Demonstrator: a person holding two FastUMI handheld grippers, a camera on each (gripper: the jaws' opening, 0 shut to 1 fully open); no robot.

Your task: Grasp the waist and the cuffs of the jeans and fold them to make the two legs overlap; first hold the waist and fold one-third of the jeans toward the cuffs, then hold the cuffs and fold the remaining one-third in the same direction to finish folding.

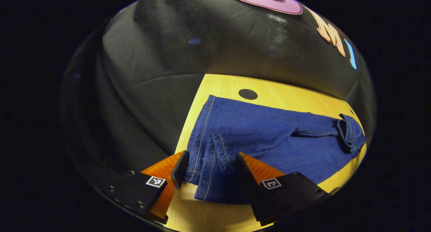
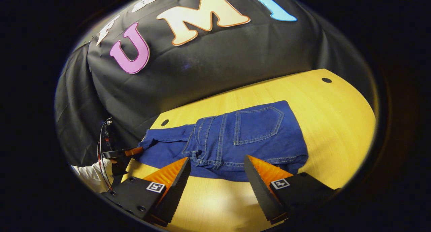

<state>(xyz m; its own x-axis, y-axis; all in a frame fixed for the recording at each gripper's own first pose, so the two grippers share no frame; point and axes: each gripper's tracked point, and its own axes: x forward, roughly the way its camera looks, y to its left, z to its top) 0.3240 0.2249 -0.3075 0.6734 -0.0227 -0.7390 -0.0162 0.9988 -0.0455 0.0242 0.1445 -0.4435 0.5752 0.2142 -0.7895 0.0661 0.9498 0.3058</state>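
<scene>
Orange-fingered black gripper [image 2: 217, 178] with square markers; white sleeve [image 2: 89, 176].

Left tool [image 1: 210, 171] fingers spread wide; right tool [image 2: 217, 173] likewise, low, angled down.

Pale wood table [image 1: 293, 97] with a yellow cast, grain running along it. Round black caps [image 1: 248, 94] set flush in the top near the far edge, one more near the right end [image 2: 326, 80]. Black cloth wall [image 2: 215, 63] behind, creased, hanging down past the table's edge.
</scene>
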